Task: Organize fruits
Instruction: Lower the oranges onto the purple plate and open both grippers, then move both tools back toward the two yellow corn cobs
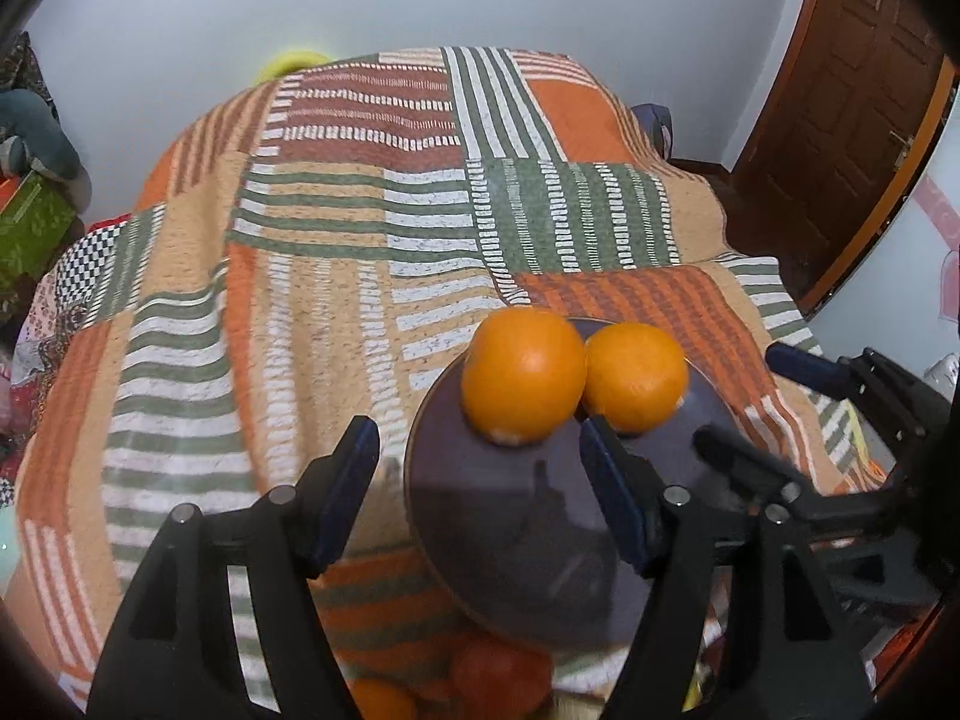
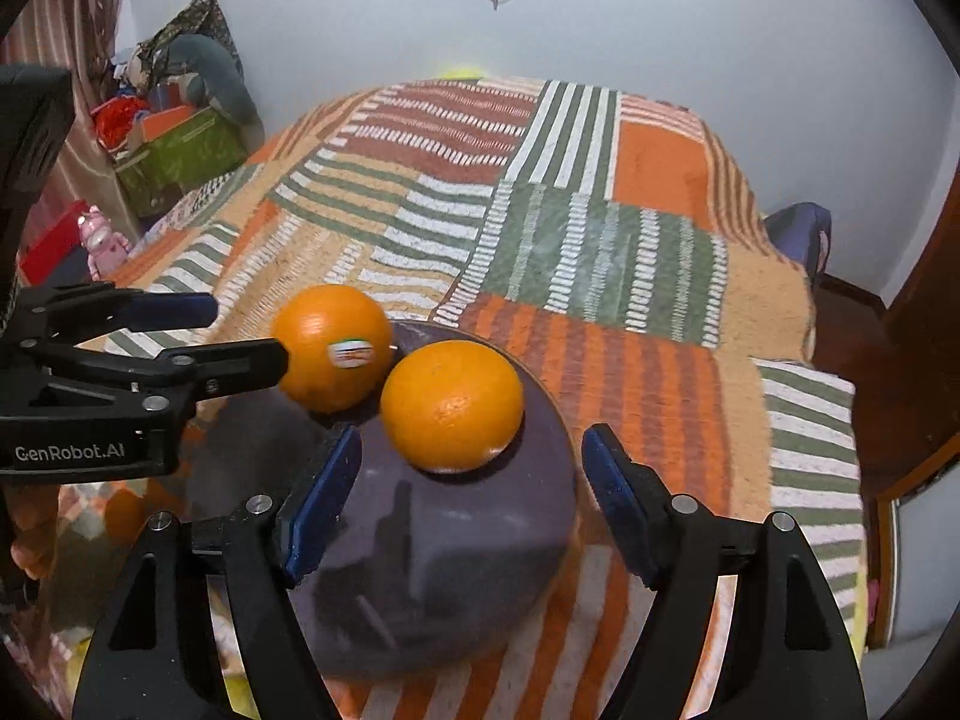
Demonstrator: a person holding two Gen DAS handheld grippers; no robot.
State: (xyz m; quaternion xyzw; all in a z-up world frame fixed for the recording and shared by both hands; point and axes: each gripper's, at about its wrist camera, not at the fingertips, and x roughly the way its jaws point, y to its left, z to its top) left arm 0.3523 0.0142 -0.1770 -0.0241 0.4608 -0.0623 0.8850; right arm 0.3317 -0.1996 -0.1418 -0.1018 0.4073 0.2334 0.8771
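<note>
Two oranges sit side by side on a dark round plate [image 1: 516,516] on the striped bedspread. In the left wrist view the left orange [image 1: 523,375] lies just ahead of my open left gripper [image 1: 480,450], with the right orange [image 1: 635,377] beside it. In the right wrist view the plate [image 2: 480,540] holds the stickered orange [image 2: 330,348] and the nearer orange [image 2: 451,407], which lies just ahead of my open right gripper [image 2: 471,462]. The left gripper [image 2: 246,336] also shows there, open and empty, its tips next to the stickered orange.
More orange fruits [image 1: 498,672] lie blurred at the near edge below the plate. A green box [image 2: 180,156] and clutter stand at the far left. A wooden door [image 1: 840,108] is at the right. The patchwork bedspread [image 1: 360,228] stretches away behind.
</note>
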